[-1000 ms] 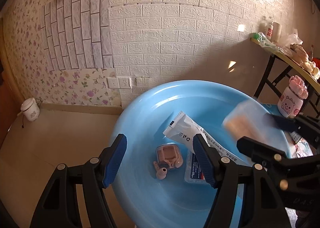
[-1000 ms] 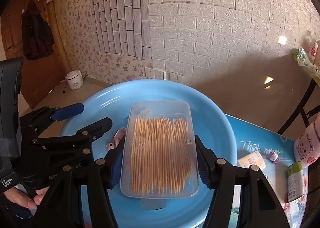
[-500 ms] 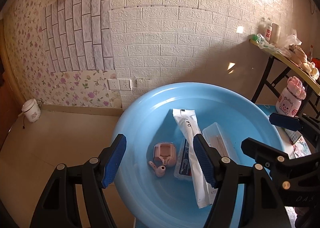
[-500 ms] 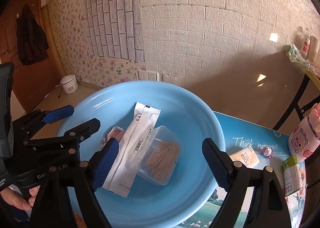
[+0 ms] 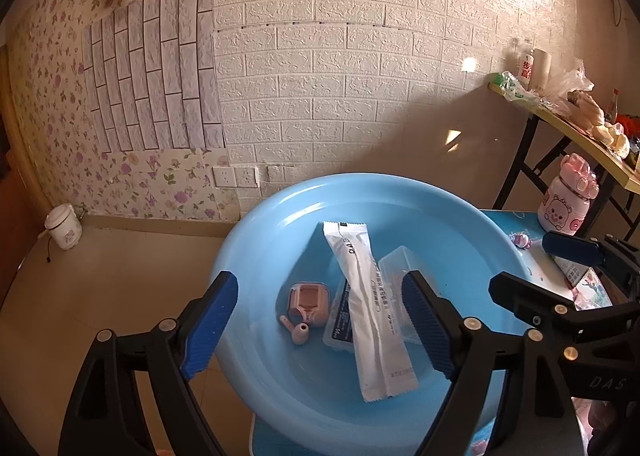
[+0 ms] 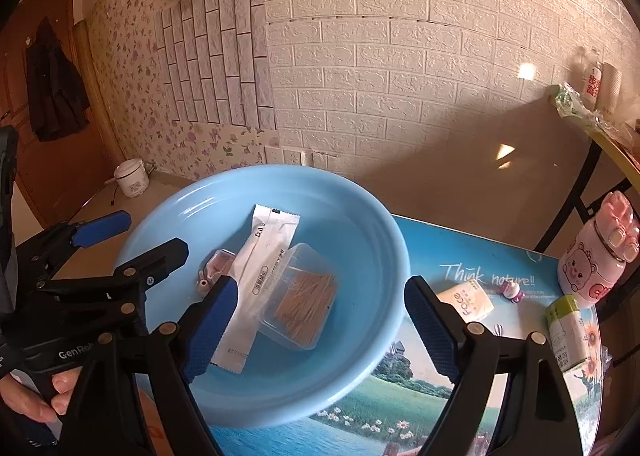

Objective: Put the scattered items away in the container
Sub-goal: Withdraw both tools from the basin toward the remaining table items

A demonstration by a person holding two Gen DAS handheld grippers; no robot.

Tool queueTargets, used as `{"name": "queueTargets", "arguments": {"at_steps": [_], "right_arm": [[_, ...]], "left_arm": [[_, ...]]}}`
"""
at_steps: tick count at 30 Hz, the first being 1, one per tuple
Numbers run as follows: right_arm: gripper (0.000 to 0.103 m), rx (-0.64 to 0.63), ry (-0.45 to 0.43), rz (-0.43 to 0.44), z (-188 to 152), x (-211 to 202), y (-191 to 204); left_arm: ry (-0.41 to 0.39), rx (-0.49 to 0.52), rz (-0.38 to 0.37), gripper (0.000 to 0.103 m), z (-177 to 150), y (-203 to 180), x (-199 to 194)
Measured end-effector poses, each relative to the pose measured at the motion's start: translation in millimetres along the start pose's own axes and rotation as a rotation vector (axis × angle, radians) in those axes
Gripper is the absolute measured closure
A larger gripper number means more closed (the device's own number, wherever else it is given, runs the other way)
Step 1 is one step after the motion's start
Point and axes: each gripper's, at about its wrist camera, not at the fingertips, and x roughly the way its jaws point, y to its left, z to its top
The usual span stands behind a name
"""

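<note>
A round blue basin (image 5: 460, 216) (image 6: 384, 240) stands on the table. In it lie a long white sachet (image 5: 368, 308) (image 6: 260, 276), a clear toothpick box (image 6: 298, 296) (image 5: 396, 268), a pink earbud case (image 5: 308, 298) (image 6: 218, 262) and a flat clear pack (image 5: 338, 320). My left gripper (image 5: 320, 326) is open and empty above the basin's near left part. My right gripper (image 6: 316, 326) is open and empty above the basin's right side. A small "Face" pack (image 6: 468, 300), a tiny pink figure (image 6: 511, 291) and a green-white box (image 6: 568, 332) lie on the table right of the basin.
A pink bear bottle (image 6: 596, 260) (image 5: 568, 200) stands at the table's far right. A folding table (image 5: 568, 112) with bags and bottles stands by the brick wall. A small white cooker (image 5: 64, 226) sits on the floor at the left.
My right gripper opened and dropped the toothpick box into the basin beside the sachet, then drew back and to the right. The left gripper stayed open above the basin.
</note>
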Motion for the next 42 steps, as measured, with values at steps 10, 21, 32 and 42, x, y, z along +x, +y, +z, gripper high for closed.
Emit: {"name": "queueTargets", "arguments": {"at_steps": [10,21,32,42], "right_arm": [[0.016,0.046,-0.017,-0.058,-19.4,-35.3,-16.9],[0.013,0.116,-0.051,-0.086,-46.2,-79.0,-51.0],[0.003,0.208,-0.096,-0.150,-74.8,-117.6,-107.5],[0.000,0.296,-0.106,-0.246,-101.9,-140.5,-169.4]], "left_arm": [[-0.014,0.009,-0.017,0.009,-3.8,-21.1,-24.4],[-0.022,0.035,-0.035,0.002,-12.9,-56.4,-47.3],[-0.014,0.079,-0.079,0.002,-27.2,-105.3,-57.4],[-0.004,0.135,-0.132,0.002,-35.1,-139.7,-59.1]]}}
